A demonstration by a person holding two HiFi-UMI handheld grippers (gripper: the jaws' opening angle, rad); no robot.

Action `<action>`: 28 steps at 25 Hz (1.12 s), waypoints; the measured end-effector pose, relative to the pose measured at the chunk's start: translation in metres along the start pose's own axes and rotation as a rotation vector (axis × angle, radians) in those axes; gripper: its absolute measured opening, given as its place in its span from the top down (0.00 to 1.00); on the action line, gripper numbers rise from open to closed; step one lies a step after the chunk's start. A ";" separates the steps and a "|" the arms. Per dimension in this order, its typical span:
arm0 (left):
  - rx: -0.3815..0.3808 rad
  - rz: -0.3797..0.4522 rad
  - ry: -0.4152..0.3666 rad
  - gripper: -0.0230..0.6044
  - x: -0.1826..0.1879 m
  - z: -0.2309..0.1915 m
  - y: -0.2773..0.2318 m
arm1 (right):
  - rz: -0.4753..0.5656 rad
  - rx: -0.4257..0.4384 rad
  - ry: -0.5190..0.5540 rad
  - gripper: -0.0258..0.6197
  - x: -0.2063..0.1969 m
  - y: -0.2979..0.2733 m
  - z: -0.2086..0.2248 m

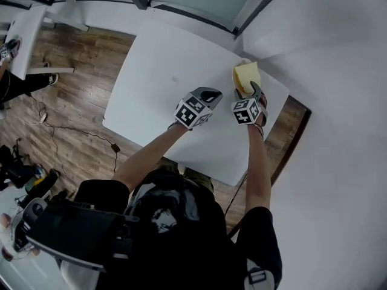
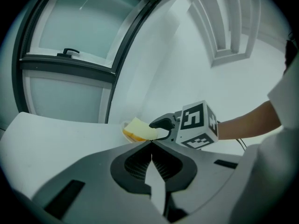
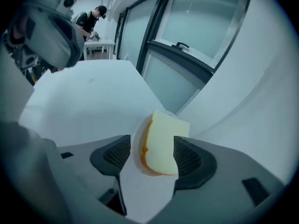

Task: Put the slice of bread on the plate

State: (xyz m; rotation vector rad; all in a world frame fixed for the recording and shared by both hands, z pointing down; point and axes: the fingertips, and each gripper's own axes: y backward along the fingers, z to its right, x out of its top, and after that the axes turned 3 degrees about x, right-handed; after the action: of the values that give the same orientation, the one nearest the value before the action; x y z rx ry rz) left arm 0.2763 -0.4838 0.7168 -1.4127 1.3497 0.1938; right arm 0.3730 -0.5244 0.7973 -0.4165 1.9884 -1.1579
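The left tool (image 1: 208,95) hangs over the bench (image 1: 163,89) just left of the plate (image 3: 136,149), its 2 jaws pressed together with nothing between them. The right tool (image 3: 153,155) points steeply down at the plate with its jaws spread wide. The bread (image 3: 164,141) lies on the plate between the 2 pads (image 3: 187,157). The left pad stands clear of it, so nothing is gripped. The plate sits at the bench's far right corner, close to a white wall (image 3: 261,92). Behind the plate is a dark-framed window (image 3: 201,22). Well left of the plate, past the bench edge, a cable (image 1: 72,128) trails over the wood floor (image 1: 60,101). Farthest left of the plate, a person (image 3: 91,17) stands at a second bench (image 3: 100,43).
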 end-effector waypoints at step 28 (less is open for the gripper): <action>-0.096 0.185 -0.158 0.95 -0.001 0.147 0.149 | 0.592 -0.185 -0.752 0.94 -0.014 0.311 -0.107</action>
State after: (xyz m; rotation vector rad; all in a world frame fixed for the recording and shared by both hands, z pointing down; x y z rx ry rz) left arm 0.2398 -0.3311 0.5784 -1.3217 1.3536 0.4877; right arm 0.3315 -0.2884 0.5722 -0.2663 1.3970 -0.3561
